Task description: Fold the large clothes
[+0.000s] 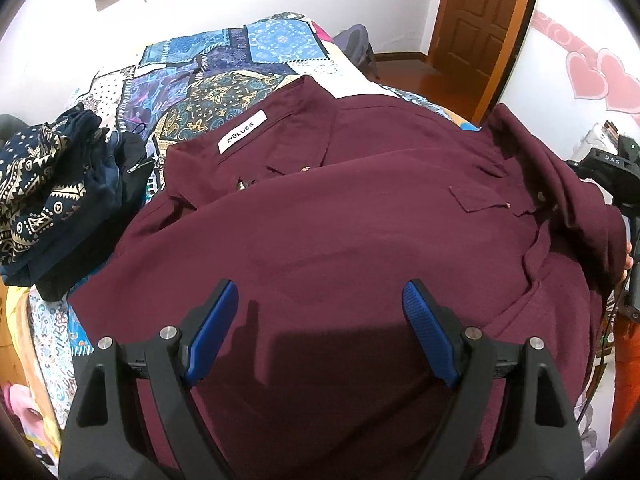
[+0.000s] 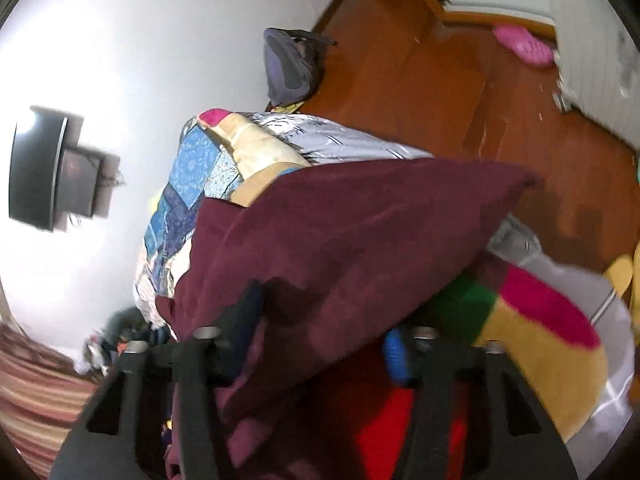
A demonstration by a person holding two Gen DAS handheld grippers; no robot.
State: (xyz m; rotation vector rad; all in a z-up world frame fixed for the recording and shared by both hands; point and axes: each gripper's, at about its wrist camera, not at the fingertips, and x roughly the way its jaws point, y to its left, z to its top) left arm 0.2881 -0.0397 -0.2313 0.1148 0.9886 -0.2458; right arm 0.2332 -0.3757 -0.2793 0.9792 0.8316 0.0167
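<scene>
**Maroon shirt spread on a patchwork bed, right edge lifted**

The bed (image 1: 224, 80), covered by a patchwork quilt in blue, teal, gold and white panels, fills the middle of the left wrist view; behind it stand a white wall and a brown panelled door (image 1: 480, 12). In the right wrist view the same quilt (image 2: 192, 184) appears tilted, with a brown wooden floor (image 2: 420, 92) beyond it.

The maroon shirt (image 1: 340, 248) lies across the near part of the bed, covering most of the quilt there. Its collar end points away from the camera, and a white label (image 1: 243, 131) reading "Z-BLUES" shows inside the neck. A flapped chest pocket (image 1: 476, 200) lies right of centre. The shirt's right edge (image 1: 580, 184) is raised off the bed and hangs in folds.

At the left edge of the bed sits a pile of dark clothes (image 1: 52, 184), navy with a gold geometric print, just beside the shirt's left side.

The left gripper (image 1: 320, 304) hovers over the near part of the shirt with its blue-padded fingers (image 1: 216, 320) spread wide apart, holding nothing; its shadow falls on the cloth below.

The right gripper (image 2: 320, 344) is at the raised shirt edge, where maroon cloth (image 2: 340, 240) drapes across its fingers (image 2: 396, 354) and hides the gap between them. This view is blurred, so whether the jaws are clamped on the cloth cannot be told.
</scene>
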